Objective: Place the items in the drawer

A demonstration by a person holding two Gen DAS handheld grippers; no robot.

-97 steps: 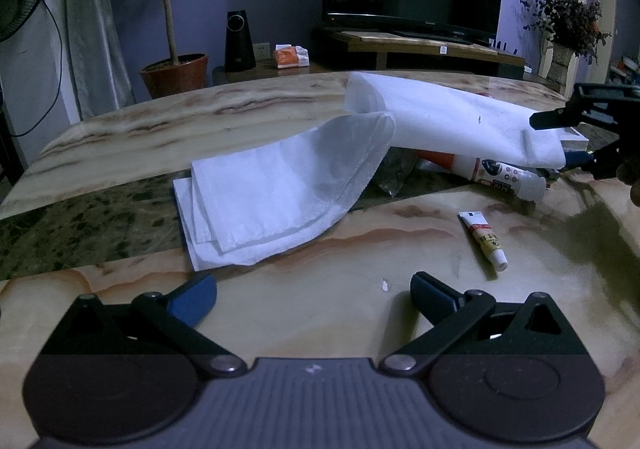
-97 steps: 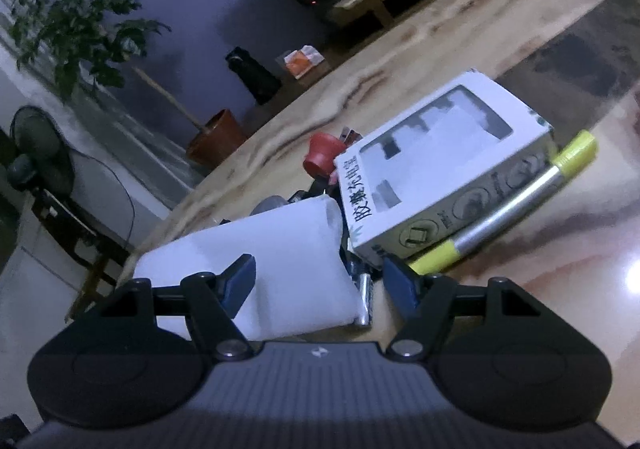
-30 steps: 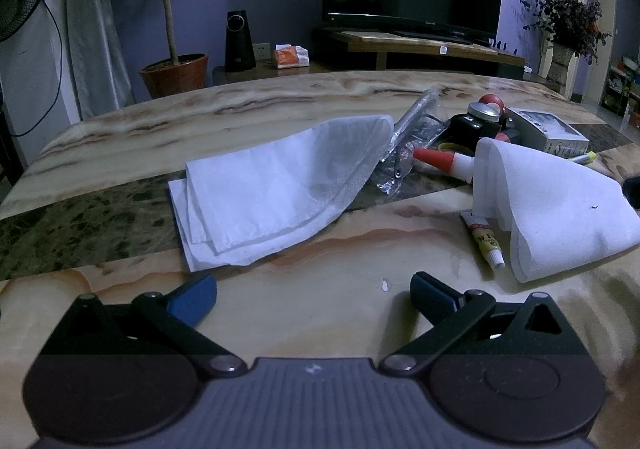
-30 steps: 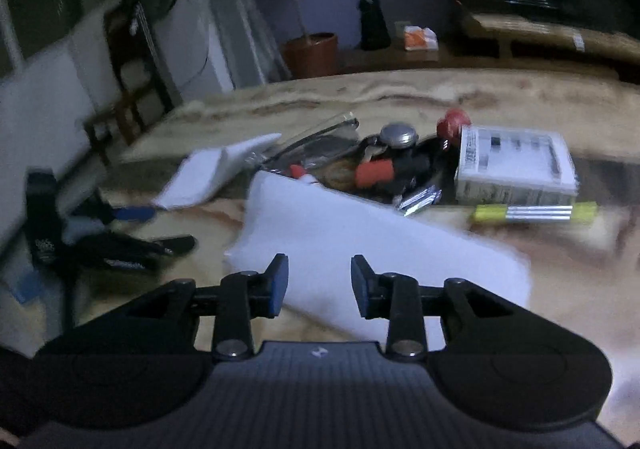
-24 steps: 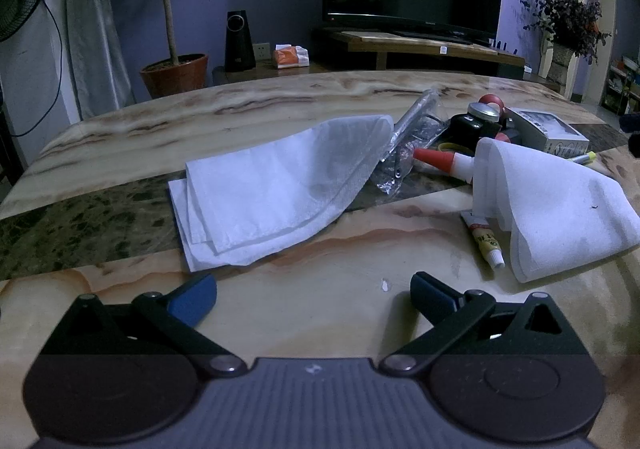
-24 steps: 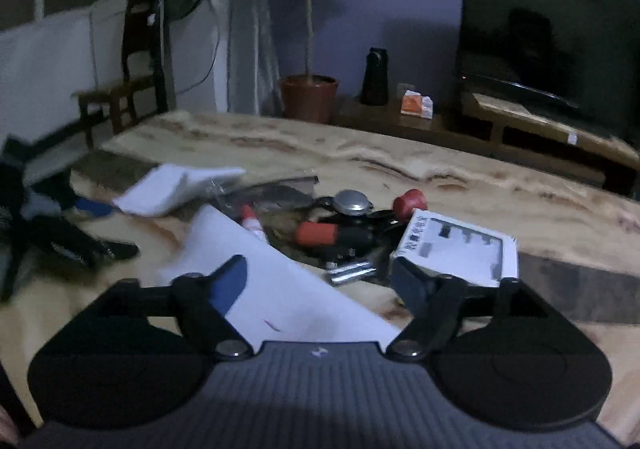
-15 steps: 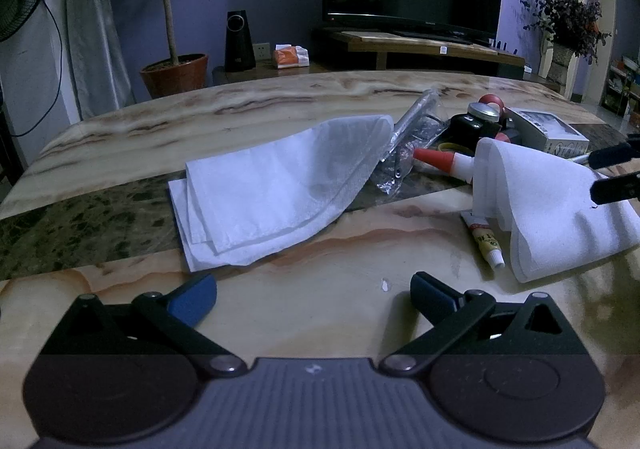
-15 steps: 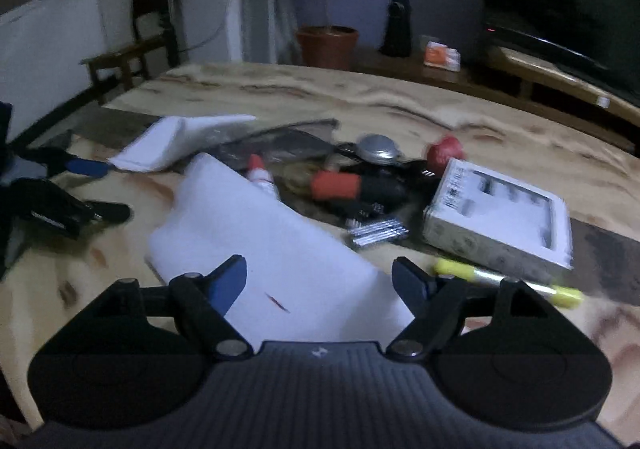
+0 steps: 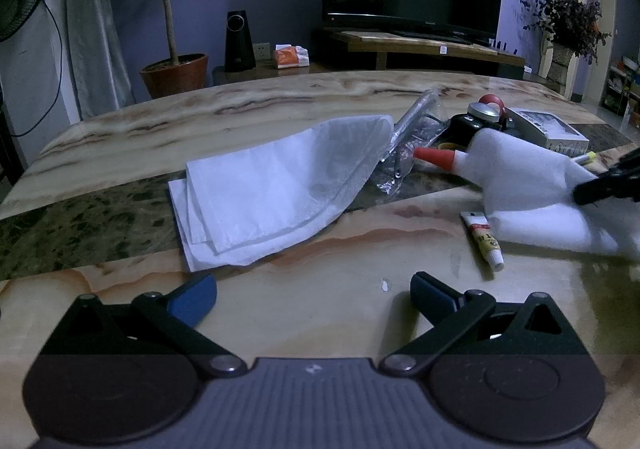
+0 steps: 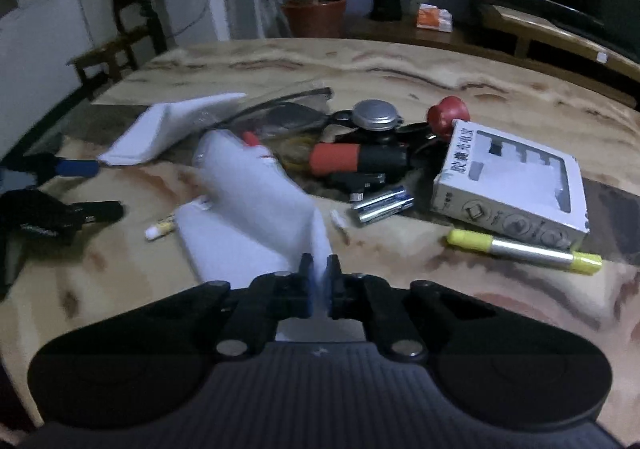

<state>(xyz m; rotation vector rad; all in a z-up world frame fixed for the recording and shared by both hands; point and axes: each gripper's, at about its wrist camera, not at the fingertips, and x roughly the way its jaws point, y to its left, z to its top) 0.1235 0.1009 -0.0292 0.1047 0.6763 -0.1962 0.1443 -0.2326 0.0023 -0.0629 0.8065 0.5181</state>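
The right tool [image 10: 319,273] pinches the white foam sheet [image 10: 256,205]. The left tool [image 9: 313,293] hovers spread wide over the table [image 9: 320,313].

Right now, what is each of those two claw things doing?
Left gripper: open, holding nothing.
Right gripper: closed on the white foam sheet.

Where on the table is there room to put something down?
Bare table lies between the left gripper and the flat white cloth. The far edge is bare too. It is crowded around the box, batteries and marker.
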